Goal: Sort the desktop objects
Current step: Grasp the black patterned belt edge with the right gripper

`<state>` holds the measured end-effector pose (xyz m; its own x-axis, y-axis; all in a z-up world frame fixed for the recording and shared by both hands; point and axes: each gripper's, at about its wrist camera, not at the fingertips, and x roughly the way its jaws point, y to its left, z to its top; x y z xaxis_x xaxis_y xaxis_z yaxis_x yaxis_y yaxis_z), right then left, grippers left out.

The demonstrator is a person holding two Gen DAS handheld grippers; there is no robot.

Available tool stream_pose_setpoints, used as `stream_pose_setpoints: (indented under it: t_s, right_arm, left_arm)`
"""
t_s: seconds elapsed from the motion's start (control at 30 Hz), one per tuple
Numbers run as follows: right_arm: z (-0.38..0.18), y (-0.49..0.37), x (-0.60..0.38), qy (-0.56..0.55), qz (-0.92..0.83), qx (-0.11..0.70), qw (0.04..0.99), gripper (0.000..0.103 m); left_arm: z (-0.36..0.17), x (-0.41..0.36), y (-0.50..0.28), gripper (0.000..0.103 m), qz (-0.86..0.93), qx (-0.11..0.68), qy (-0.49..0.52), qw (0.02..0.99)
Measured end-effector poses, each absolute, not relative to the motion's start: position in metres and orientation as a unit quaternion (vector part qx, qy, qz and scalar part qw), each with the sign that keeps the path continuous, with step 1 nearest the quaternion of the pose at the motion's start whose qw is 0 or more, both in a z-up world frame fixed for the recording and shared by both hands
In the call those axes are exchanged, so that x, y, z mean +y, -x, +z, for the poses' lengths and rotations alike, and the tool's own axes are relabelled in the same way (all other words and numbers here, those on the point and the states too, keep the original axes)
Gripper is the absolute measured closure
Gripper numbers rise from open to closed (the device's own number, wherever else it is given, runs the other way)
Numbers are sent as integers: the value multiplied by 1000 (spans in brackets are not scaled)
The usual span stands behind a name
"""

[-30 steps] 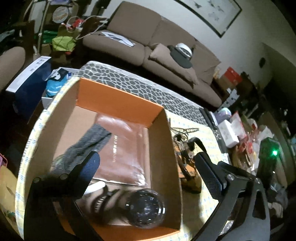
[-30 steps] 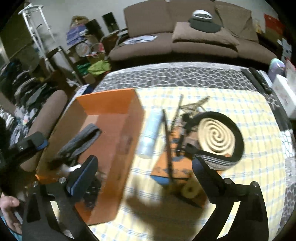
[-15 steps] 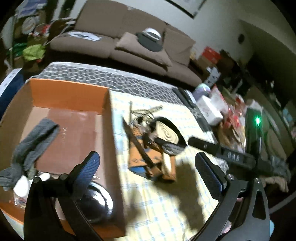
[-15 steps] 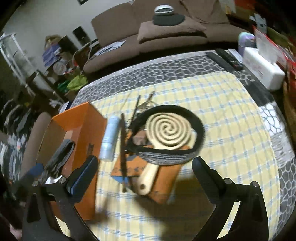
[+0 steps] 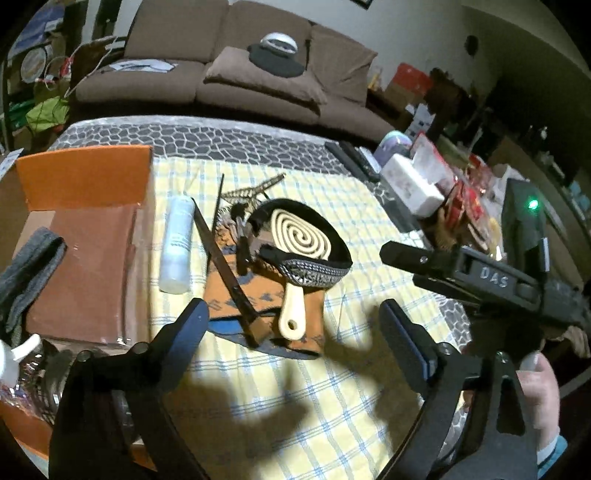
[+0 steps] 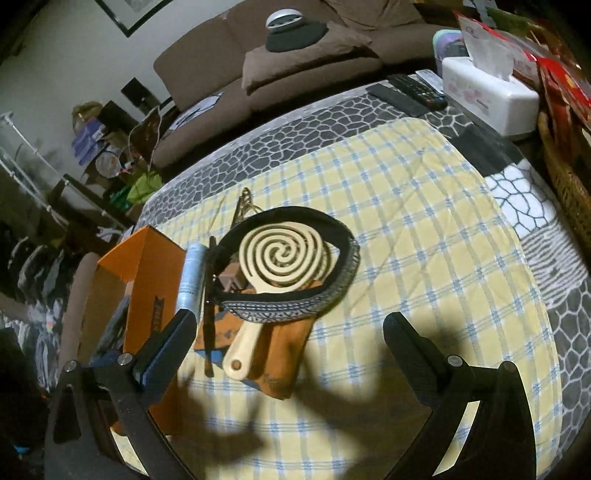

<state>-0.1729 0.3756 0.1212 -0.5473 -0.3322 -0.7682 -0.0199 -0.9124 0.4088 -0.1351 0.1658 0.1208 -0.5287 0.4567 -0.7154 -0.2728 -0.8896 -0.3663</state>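
brown sofa (image 5: pixel 236 70) | pale wall (image 5: pixel 413 33) behind | framed picture (image 6: pixel 127 13) | dim room

Bare checked cloth (image 6: pixel 424 236) lies open right of the pile; the orange box (image 5: pixel 85 177) walls its left.

"DAS" on right gripper (image 5: pixel 495 282)
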Motion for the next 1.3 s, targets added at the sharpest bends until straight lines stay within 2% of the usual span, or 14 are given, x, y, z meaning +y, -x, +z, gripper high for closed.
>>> stream_pose_setpoints:
  t_s: [0.1, 0.27, 0.43, 0.7, 0.93, 0.97, 1.0, 1.07, 1.1, 1.13, 1.2, 1.23, 1.27, 1.3]
  right_arm:
    - [117, 174, 383, -469, -857, -193, 87, 1]
    - [100, 180, 391, -483, -846, -211, 85, 7]
    - [81, 192, 397, -491, -828, -257, 88, 10]
    - [51, 212, 394, -505, -805, -303, 69, 25]
    - [34, 217, 403, -501, -785, -360, 58, 29]
    - [33, 217, 402, -500, -785, -362, 57, 30]
    - [32, 217, 401, -498, -786, -363, 56, 36]
    - [30, 217, 400, -494, -786, -367, 58, 61]
    - [26, 216, 399, -495, -780, -376, 63, 66]
    - [24, 216, 399, -493, -780, -381, 64, 67]
    - [23, 214, 400, -488, -781, -383, 68, 67]
    - [23, 213, 401, -488, -781, -384, 70, 68]
    - [24, 213, 402, -487, -781, -385, 71, 69]
    - [24, 211, 405, -486, -779, -389, 71, 72]
  left_arm:
    - [112, 176, 135, 16, 865, -97, 444, 211]
    - [94, 193, 137, 18, 863, -74, 459, 197]
    - [82, 197, 141, 18, 862, -71, 468, 183]
    - [67, 186, 156, 18, 852, -98, 486, 168]
    - [53, 181, 174, 19, 844, -121, 497, 159]
    - [51, 179, 175, 25, 842, -125, 500, 158]
    - [47, 176, 178, 33, 839, -132, 505, 156]
    - [44, 175, 180, 45, 835, -134, 511, 156]
    - [43, 175, 180, 51, 835, -130, 511, 154]
    - [42, 177, 179, 53, 836, -123, 512, 155]
    - [41, 178, 178, 67, 833, -123, 515, 161]
    - [41, 178, 177, 70, 832, -126, 515, 163]
    - [41, 178, 177, 79, 832, -129, 514, 165]
    - [41, 178, 176, 82, 831, -131, 514, 168]
